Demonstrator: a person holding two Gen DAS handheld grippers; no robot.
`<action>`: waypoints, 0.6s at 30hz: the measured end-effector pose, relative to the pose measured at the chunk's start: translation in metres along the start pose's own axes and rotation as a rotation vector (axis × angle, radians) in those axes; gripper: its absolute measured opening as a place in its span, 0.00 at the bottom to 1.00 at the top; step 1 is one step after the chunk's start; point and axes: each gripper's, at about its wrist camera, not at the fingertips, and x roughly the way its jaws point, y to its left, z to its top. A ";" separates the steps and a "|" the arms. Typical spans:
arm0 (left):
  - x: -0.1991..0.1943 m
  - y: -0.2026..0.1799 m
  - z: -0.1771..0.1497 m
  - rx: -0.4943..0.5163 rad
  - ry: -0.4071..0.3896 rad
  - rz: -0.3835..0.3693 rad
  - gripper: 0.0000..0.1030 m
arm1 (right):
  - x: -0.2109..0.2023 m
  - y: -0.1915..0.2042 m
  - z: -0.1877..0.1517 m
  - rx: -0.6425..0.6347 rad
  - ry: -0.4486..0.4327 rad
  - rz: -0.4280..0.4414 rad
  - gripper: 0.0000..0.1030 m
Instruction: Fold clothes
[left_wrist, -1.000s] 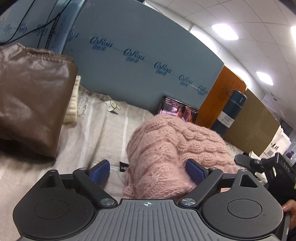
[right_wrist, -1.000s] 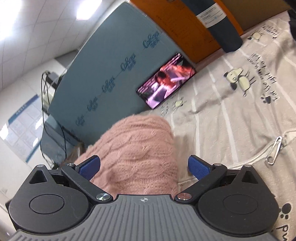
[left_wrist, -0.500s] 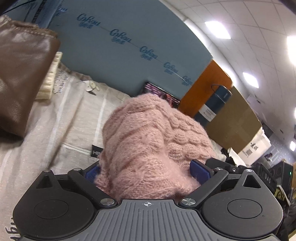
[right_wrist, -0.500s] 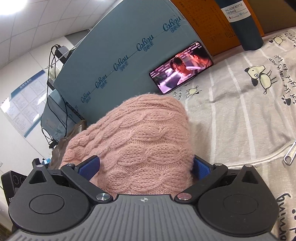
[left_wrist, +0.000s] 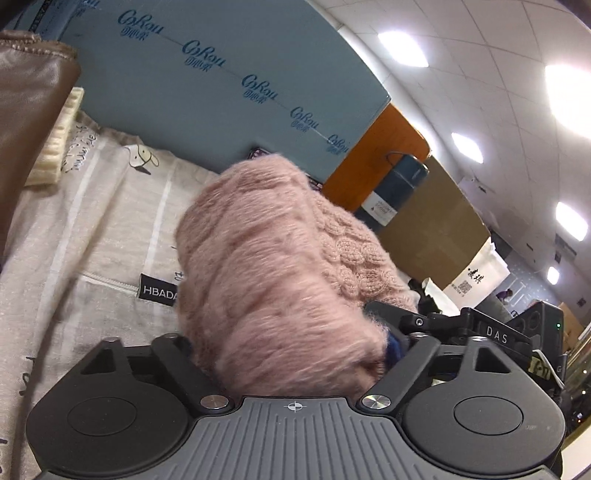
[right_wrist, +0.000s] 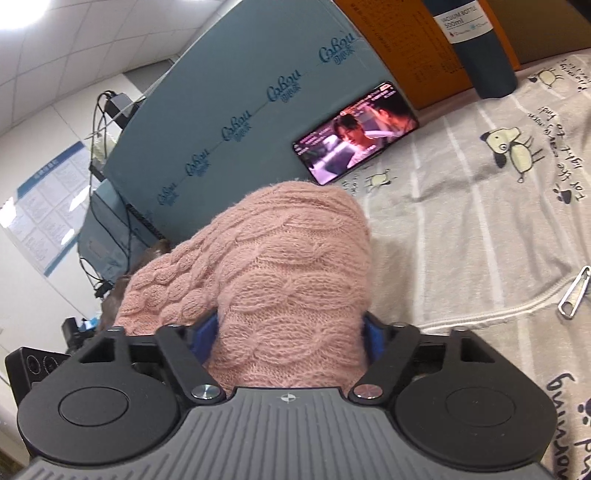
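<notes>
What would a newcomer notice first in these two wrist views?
The fluffy pink cable-knit sweater, bunched up and filling the middle of both views, with the left gripper and right gripper each just closed onto it. Behind it, a lit phone leans against the blue foam board.

My left gripper (left_wrist: 291, 350) has a grey ribbed housing with a small crosshair mark; beside that mark sit two silver screws, black linkage arms and round black discs. My right gripper (right_wrist: 291, 332) looks alike, with blue-padded fingers (right_wrist: 373, 334).
</notes>
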 end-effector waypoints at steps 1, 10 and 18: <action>0.000 0.000 0.000 -0.001 0.002 -0.001 0.72 | -0.001 0.001 0.000 -0.002 -0.003 0.000 0.61; -0.009 -0.028 -0.007 0.032 -0.030 -0.049 0.63 | -0.034 0.015 -0.005 -0.045 -0.043 -0.004 0.51; 0.031 -0.080 -0.019 0.097 0.056 -0.194 0.63 | -0.111 -0.019 -0.010 0.009 -0.190 -0.074 0.50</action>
